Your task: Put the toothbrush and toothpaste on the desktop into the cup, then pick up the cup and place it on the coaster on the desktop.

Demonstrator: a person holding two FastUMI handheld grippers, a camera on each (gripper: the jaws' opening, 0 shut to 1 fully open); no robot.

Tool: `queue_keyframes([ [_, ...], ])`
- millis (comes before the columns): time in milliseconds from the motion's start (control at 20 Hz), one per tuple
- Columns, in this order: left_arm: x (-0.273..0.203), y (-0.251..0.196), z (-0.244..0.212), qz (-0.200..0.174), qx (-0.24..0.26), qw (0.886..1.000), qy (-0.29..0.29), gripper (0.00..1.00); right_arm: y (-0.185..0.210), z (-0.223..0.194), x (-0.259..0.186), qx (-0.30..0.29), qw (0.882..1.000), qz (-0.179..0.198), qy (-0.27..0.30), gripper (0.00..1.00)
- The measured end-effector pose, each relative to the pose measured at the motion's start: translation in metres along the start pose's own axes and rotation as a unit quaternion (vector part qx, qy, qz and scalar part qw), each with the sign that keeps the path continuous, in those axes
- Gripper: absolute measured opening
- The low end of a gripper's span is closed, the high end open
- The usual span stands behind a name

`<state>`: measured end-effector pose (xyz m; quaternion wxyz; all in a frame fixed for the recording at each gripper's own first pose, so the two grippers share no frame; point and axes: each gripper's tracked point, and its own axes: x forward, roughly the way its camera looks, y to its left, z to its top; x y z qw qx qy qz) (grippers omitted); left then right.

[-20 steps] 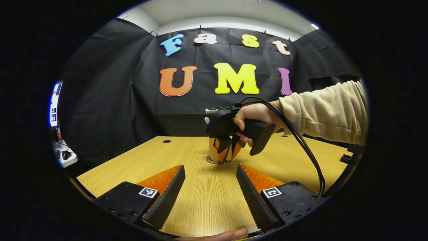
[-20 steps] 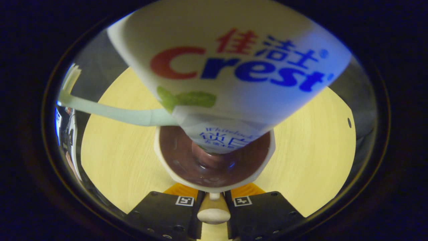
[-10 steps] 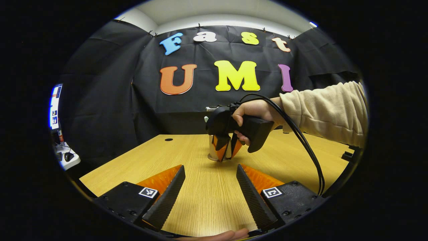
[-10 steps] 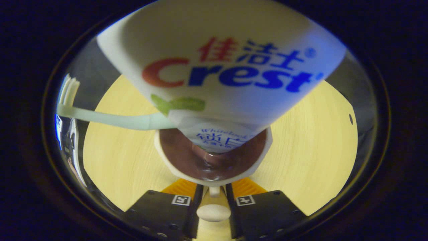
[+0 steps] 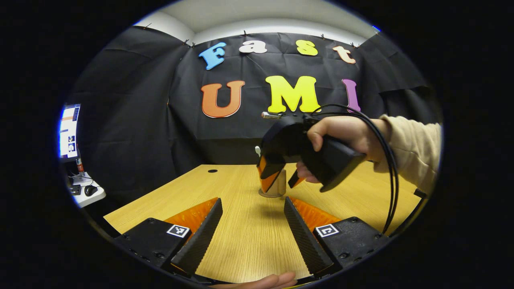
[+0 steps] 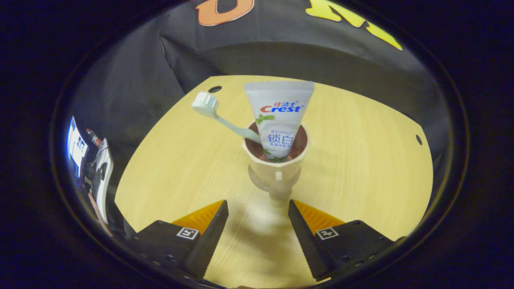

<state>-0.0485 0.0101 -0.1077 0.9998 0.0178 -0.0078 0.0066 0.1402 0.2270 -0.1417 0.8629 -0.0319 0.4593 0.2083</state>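
In the right gripper view the right gripper stands just short of the cup, its fingers spread wide and grasping nothing; the cup rests on the coaster on the counter, its small handle turned toward the gripper, with the toothpaste upright inside it and the toothbrush leaning out over the cup's rim, head up; judged from this, both items are in and the cup is placed. The cup looks rigid and smooth, probably ceramic and breakable, and top-heavy with its tall load, so the handle or the lower wall would be the safe hold; the tube is soft and light, the brush slim and stiff. The left gripper, seen in the left gripper view, waits well back from the cup with fingers also released; that view adds the hand and sleeve carrying the right gripper above the cup, while the cup's contents show in the right gripper view.
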Motion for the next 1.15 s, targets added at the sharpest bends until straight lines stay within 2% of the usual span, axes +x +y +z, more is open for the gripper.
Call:
queue_keyframes([
  [100, 0.001, 0.009, 0.004, 0.013, 0.000, 1.000, 0.001, 0.98, -0.007, -0.002, -0.018, 0.007, 0.999, -0.004, -0.043, 0.96],
  [250, 0.001, 0.013, 0.013, 0.013, -0.022, 1.000, 0.004, 0.98, -0.033, -0.009, -0.060, 0.014, 0.992, -0.026, -0.120, 0.96],
  [400, 0.003, 0.015, 0.019, 0.015, -0.033, 0.999, 0.009, 0.98, -0.059, -0.025, -0.107, 0.014, 0.978, -0.060, -0.201, 0.95],
  [500, 0.007, 0.013, 0.028, 0.013, -0.036, 0.999, 0.007, 0.98, -0.076, -0.038, -0.139, 0.012, 0.964, -0.086, -0.251, 0.96],
  [550, 0.009, 0.012, 0.033, 0.013, -0.037, 0.999, 0.003, 0.98, -0.083, -0.042, -0.156, 0.013, 0.956, -0.093, -0.279, 0.93],
  [600, 0.011, 0.010, 0.039, 0.012, -0.039, 0.999, -0.002, 0.98, -0.089, -0.046, -0.172, 0.010, 0.948, -0.101, -0.303, 0.96],
  [750, 0.019, 0.002, 0.049, 0.012, -0.045, 0.999, 0.004, 0.98, -0.106, -0.060, -0.221, 0.020, 0.915, -0.130, -0.381, 0.96],
  [800, 0.020, -0.001, 0.054, 0.011, -0.050, 0.999, 0.002, 0.98, -0.109, -0.069, -0.232, 0.019, 0.908, -0.137, -0.396, 0.93],
  [1050, 0.014, -0.017, 0.071, 0.011, -0.049, 0.999, -0.010, 0.98, -0.142, -0.092, -0.264, 0.017, 0.874, -0.178, -0.451, 0.95],
  [1150, 0.011, -0.022, 0.070, 0.011, -0.047, 0.999, -0.008, 0.98, -0.147, -0.091, -0.263, 0.012, 0.866, -0.173, -0.468, 0.96],
])
